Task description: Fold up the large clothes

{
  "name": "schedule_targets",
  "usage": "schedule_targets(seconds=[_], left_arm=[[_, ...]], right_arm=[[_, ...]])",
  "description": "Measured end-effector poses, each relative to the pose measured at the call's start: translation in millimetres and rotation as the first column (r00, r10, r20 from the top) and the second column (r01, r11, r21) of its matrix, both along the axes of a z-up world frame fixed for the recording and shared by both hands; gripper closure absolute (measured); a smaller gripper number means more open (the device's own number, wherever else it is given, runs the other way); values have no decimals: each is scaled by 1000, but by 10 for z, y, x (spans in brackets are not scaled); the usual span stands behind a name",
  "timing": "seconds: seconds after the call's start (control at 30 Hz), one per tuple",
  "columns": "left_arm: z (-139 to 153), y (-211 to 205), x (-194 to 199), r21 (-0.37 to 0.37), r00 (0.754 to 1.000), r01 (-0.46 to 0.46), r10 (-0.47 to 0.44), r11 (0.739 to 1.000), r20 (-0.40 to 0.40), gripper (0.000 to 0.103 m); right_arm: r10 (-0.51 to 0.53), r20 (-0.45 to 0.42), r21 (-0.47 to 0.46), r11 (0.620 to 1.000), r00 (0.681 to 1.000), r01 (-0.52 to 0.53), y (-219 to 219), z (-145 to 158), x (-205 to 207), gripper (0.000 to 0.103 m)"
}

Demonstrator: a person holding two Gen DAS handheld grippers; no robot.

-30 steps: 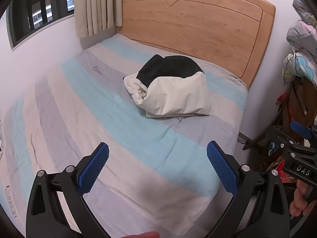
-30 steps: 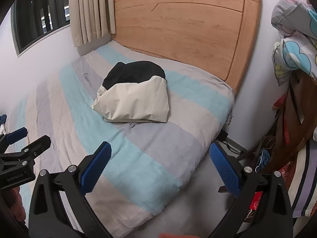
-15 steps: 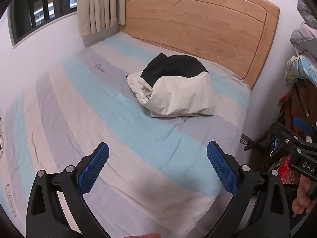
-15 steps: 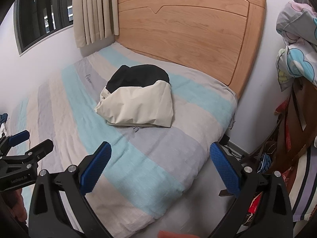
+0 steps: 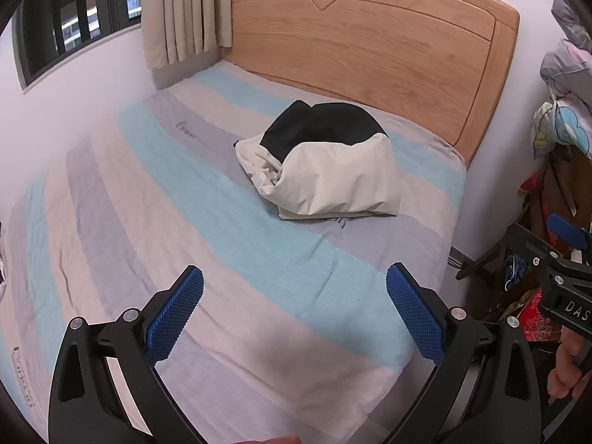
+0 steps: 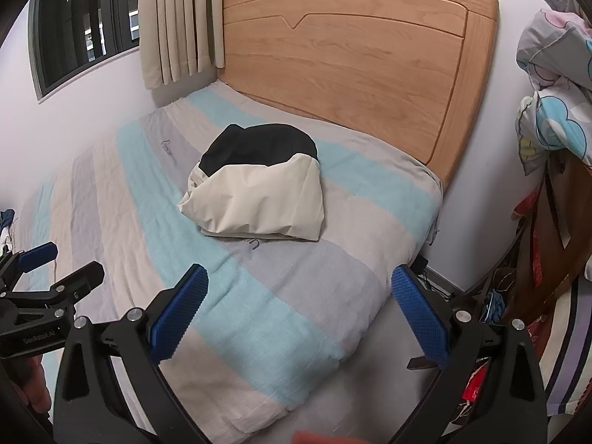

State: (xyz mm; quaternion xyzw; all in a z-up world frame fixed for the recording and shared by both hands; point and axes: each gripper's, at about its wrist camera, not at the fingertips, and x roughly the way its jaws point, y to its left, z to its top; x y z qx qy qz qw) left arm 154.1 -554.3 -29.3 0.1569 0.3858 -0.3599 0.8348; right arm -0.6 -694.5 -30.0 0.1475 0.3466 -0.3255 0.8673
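Note:
A bundled cream-and-black garment (image 5: pixel 329 170) (image 6: pixel 255 192) lies on the striped bed (image 5: pixel 192 222) (image 6: pixel 296 288), close to the headboard. My left gripper (image 5: pixel 294 314) hovers open over the near part of the bed, well short of the garment, nothing between its blue pads. My right gripper (image 6: pixel 299 314) is also open and empty, above the bed's near right corner. Each gripper shows at the edge of the other's view: the right gripper (image 5: pixel 562 259) beside the bed at far right, the left gripper (image 6: pixel 40 288) at far left.
A wooden headboard (image 5: pixel 370 51) (image 6: pixel 351 55) closes the far end. The wall with a window (image 5: pixel 74 18) and curtain (image 5: pixel 181 11) runs along the left. Hanging clothes and bedding (image 6: pixel 555 92) crowd the right side, above clutter on the floor (image 6: pixel 492 303).
Both views have drifted slightly, so the garment sits a little lower and further right in each. Both grippers stay open; nothing on the bed has moved.

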Motion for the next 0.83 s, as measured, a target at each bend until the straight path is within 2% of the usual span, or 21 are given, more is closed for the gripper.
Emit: schedule_targets(seconds=[0.17, 0.27, 0.4, 0.57, 0.7, 0.77, 0.83], left_arm=[[-10, -4, -13, -7, 1000, -4, 4, 1000, -1, 6], [-17, 35, -16, -39, 1000, -6, 5, 999, -4, 6], [10, 22, -87, -55, 999, 28, -26, 998, 39, 6], [12, 16, -122, -76, 998, 37, -33, 996, 56, 6], [-16, -37, -85, -21, 999, 26, -25, 999, 43, 6], [-22, -31, -78, -21, 999, 20, -19, 1000, 49, 6], [-30, -28, -48, -25, 1000, 24, -23, 999, 20, 6]], right_arm=[[4, -1, -4, 1000, 1000, -4, -14, 8, 20, 7], [6, -2, -3, 1000, 1000, -6, -46, 11, 52, 7], [9, -2, -4, 1000, 1000, -9, -45, 9, 54, 7], [9, 0, -1, 1000, 1000, -9, -83, 8, 82, 7], [13, -2, -4, 1000, 1000, -13, -105, 12, 101, 7], [12, -1, 0, 1000, 1000, -12, -99, 10, 90, 7], [9, 2, -1, 1000, 1000, -9, -102, 11, 92, 7]])
